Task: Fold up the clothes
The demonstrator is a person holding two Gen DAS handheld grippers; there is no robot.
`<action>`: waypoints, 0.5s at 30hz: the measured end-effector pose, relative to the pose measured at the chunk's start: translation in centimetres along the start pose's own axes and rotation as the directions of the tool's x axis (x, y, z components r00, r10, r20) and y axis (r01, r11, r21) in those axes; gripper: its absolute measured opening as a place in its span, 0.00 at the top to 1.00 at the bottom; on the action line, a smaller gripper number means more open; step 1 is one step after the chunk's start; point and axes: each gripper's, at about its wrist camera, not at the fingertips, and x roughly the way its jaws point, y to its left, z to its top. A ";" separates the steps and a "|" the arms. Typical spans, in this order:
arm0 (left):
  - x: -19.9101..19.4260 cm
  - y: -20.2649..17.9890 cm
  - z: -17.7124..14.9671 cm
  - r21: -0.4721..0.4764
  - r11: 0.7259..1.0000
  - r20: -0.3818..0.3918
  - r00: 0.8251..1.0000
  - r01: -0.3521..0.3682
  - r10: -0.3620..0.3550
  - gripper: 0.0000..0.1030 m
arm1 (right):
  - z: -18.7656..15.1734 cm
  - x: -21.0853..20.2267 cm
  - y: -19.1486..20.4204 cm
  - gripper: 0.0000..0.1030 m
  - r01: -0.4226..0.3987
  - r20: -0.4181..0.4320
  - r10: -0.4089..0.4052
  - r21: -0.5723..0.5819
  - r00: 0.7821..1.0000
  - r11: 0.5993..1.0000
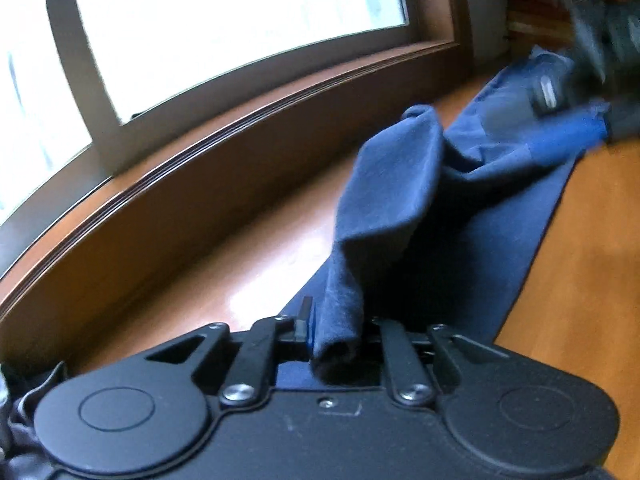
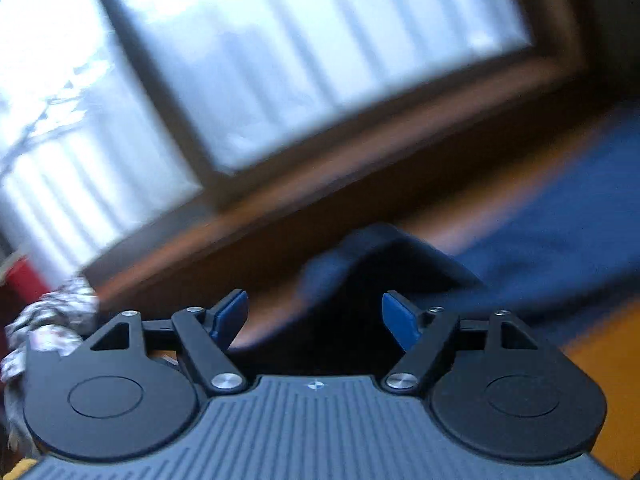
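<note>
From the left wrist camera, the left gripper [image 1: 338,336] has its jaws closed tight on a bunched fold of a dark blue garment [image 1: 400,184]. The pinched cloth rises from between the jaws as a crumpled ridge, then spreads ahead and to the right, where the rest of the garment lies flat on a glossy wooden counter [image 1: 224,256]. Bare counter shows to the left of the jaws and again on the far right. Far ahead and to the right of the jaws, at the other end of the garment, the right gripper appears as a dark blur with a streak of bright blue; its detail cannot be made out in this view. Behind the counter runs a brown wooden sill under a large bright window [image 1: 240,32].

From the right wrist camera, which is heavily blurred, the right gripper [image 2: 316,316] has its jaws standing wide apart, with a blue pad [image 2: 230,314] showing on each finger. A raised hump of the dark blue garment [image 2: 380,256] sits just ahead of the jaws and dark cloth lies in the gap between them, but neither pad presses on it. The garment stretches away to the right of the jaws across the counter [image 2: 600,356]. To the left of the jaws is a crumpled black-and-white patterned cloth [image 2: 52,320]. The window [image 2: 320,48] fills the background.
</note>
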 end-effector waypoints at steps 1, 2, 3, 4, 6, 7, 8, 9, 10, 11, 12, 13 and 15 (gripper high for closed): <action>-0.1 0.0 0.1 0.003 1.000 0.007 1.000 -0.017 0.016 0.91 | -0.5 0.0 -1.1 0.26 0.023 -0.022 -0.022 0.034 1.000 0.999; -0.3 0.0 0.1 0.006 0.999 0.013 0.999 -0.036 0.036 0.94 | -0.9 0.0 -1.9 0.26 0.041 -0.036 -0.039 0.058 0.999 0.997; -0.5 0.3 0.3 -0.018 0.999 0.011 0.999 -0.034 0.034 0.94 | -1.3 0.1 -2.3 0.26 0.055 -0.044 -0.053 0.066 0.998 0.996; -1.2 1.4 0.8 -0.093 0.996 -0.003 1.000 0.002 -0.003 0.94 | -1.5 0.1 -2.7 0.26 0.068 -0.051 -0.065 0.070 0.997 0.995; -3.2 4.1 1.7 -0.300 0.951 0.002 0.997 0.078 -0.082 0.94 | -1.7 0.2 -3.0 0.26 0.080 -0.060 -0.076 0.054 0.995 0.995; -4.0 5.5 2.0 -0.381 0.921 0.009 0.997 0.078 -0.081 0.94 | -1.7 0.3 -3.1 0.26 0.078 -0.060 -0.076 0.040 0.995 0.996; -4.7 6.5 2.3 -0.420 0.906 0.009 0.999 0.044 -0.044 0.94 | -1.7 0.5 -3.0 0.26 0.072 -0.057 -0.071 0.026 0.996 0.997; -4.9 7.0 2.5 -0.420 0.908 -0.003 1.000 -0.002 0.001 0.94 | -1.7 0.7 -2.8 0.26 0.065 -0.054 -0.064 0.011 0.996 0.998; -4.9 7.5 2.7 -0.412 0.910 -0.016 0.999 -0.049 0.047 0.93 | -1.6 1.0 -2.8 0.26 0.057 -0.053 -0.057 -0.002 0.997 0.998; -4.5 7.8 2.7 -0.407 0.910 -0.043 0.996 -0.085 0.073 0.92 | -1.7 1.5 -2.7 0.26 0.047 -0.057 -0.047 -0.011 0.997 0.999; -3.9 8.0 2.7 -0.406 0.908 -0.068 0.994 -0.103 0.083 0.92 | -1.7 2.0 -2.7 0.26 0.035 -0.063 -0.037 -0.018 0.997 0.999; -3.3 8.1 2.7 -0.406 0.906 -0.093 0.992 -0.119 0.089 0.91 | -1.7 2.6 -2.6 0.26 0.024 -0.069 -0.026 -0.026 0.997 0.999; -2.2 8.2 2.6 -0.401 0.905 -0.133 0.986 -0.142 0.096 0.89 | -1.6 3.7 -2.2 0.26 0.002 -0.084 -0.007 -0.065 0.996 0.998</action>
